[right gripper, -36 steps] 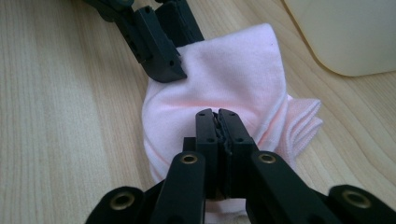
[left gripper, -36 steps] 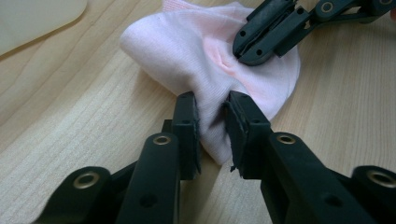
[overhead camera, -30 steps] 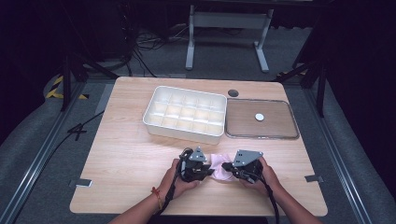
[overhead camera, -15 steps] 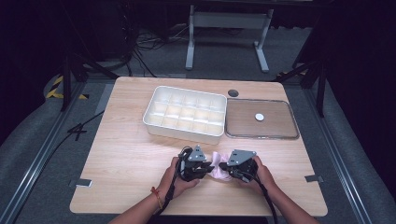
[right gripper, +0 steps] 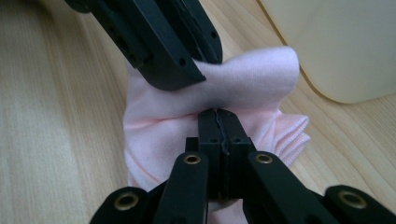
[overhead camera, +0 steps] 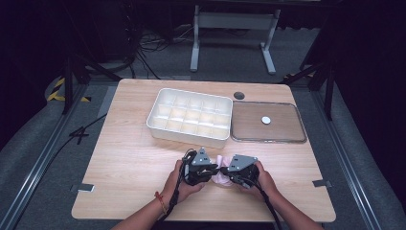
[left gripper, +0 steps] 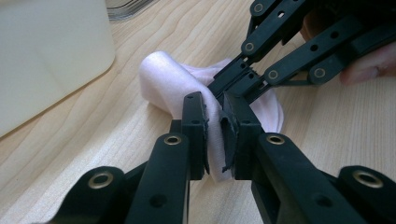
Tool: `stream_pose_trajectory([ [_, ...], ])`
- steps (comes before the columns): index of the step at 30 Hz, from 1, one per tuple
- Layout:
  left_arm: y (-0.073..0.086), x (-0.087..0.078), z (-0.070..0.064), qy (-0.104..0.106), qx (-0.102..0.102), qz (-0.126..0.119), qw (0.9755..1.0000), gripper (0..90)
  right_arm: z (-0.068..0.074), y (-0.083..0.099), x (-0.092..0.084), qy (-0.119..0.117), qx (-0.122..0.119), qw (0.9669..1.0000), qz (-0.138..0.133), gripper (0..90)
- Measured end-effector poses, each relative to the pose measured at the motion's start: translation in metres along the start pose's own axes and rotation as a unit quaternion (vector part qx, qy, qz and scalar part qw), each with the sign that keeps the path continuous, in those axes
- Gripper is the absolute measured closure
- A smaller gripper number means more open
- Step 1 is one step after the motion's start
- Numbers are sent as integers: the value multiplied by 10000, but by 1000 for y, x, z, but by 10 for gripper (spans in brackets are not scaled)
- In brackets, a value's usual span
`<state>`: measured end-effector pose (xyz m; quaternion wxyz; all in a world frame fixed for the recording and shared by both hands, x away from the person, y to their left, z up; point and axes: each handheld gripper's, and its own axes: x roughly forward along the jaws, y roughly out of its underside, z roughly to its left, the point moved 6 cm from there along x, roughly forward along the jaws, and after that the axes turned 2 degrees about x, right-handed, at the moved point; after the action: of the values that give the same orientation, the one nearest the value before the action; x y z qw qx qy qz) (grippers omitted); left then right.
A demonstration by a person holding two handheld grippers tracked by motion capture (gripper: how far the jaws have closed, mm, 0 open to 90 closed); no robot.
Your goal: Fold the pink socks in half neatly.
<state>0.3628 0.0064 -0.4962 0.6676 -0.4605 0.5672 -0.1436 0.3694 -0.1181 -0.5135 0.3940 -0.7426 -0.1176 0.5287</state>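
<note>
High view: a small pink cloth (overhead camera: 221,173) is seen bunched on the worktop (overhead camera: 124,158) near its front edge, at approx. 6 o'clock from the compartment tray (overhead camera: 190,116); a clear lid (overhead camera: 268,122) lies at 3 o'clock of the tray. The left gripper (overhead camera: 214,168) and right gripper (overhead camera: 225,171) are held fingers-to-fingers over the cloth. Vs. the earlier frames, the grippers have been drawn closer together, so the cloth is gathered into a tighter bundle, prob. a fold or roll in progress.

Left gripper view: the left fingers (left gripper: 194,126) are closed on a fold of cloth (left gripper: 163,84); the right gripper's fingers are seen pinching it at 1 o'clock.

Right gripper view: the right fingers (right gripper: 209,130) are shut tight on the cloth (right gripper: 247,74), w/ the tray wall (right gripper: 345,42) at 2 o'clock.
</note>
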Motion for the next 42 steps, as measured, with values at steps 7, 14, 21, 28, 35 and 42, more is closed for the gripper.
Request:
stream_pose_trajectory([
  [7, 1, -1, 1, -57, 9, 26, 10000, 827, -1, -2, -5, -51, 45, 10000, -70, 816],
  [14, 0, -1, 0, -52, 6, 3, 10000, 829, -20, 10, -30, 181, 323, 9992, -114, 785],
  [21, -2, 1, -1, -1, 12, -31, 10000, 830, -21, 15, -22, 91, 301, 9995, 90, 763],
  [28, -5, 3, -4, 14, 97, -33, 9999, 829, -20, 14, -14, 61, 348, 9993, 110, 774],
  [35, -9, 8, -6, 62, 122, -9, 9999, 829, -18, 10, -11, 75, 300, 9995, 109, 780],
  [42, -8, 12, -7, 150, 113, 20, 9998, 839, -19, 9, -10, 15, 337, 9994, 57, 769],
])
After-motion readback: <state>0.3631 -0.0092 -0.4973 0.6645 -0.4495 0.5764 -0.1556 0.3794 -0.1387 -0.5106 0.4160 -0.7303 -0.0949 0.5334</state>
